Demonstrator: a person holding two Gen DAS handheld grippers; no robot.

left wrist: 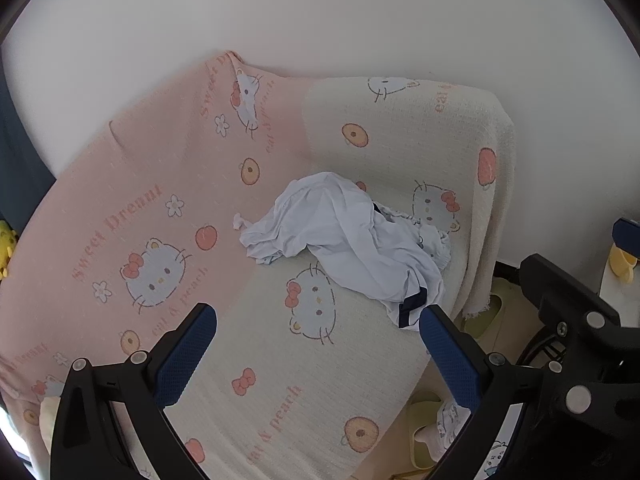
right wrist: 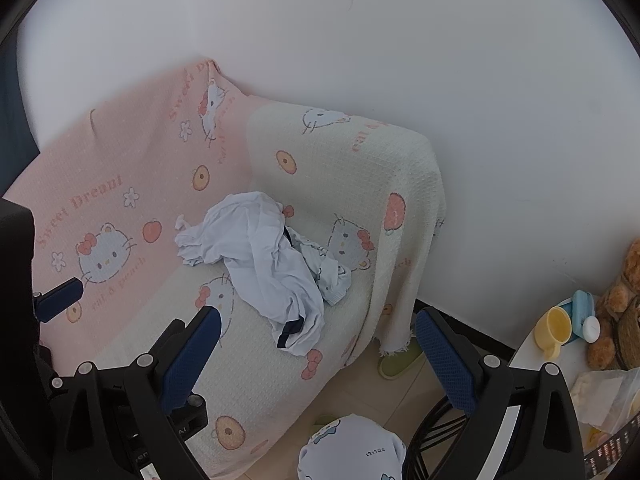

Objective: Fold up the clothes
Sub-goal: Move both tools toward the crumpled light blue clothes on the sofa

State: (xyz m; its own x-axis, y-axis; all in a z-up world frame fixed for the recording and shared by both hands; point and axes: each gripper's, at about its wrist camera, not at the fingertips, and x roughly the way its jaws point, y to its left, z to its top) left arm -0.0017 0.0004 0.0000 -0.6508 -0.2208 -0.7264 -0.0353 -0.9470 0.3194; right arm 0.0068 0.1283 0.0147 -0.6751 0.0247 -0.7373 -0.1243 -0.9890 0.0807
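Observation:
A crumpled pale blue garment with dark navy cuffs lies in a heap on the sofa seat, near the right armrest. My left gripper hovers in front of the heap and is open, with blue pads wide apart and nothing between them. One navy cuff lies close to its right pad. My right gripper is open too, held above the sofa's front edge, short of the garment. The left gripper's pad shows at the far left of the right wrist view.
The sofa is covered by a pink and cream cartoon-cat blanket against a white wall. A green slipper lies on the floor by the armrest. A round side table at the right holds a yellow cup and a teddy bear.

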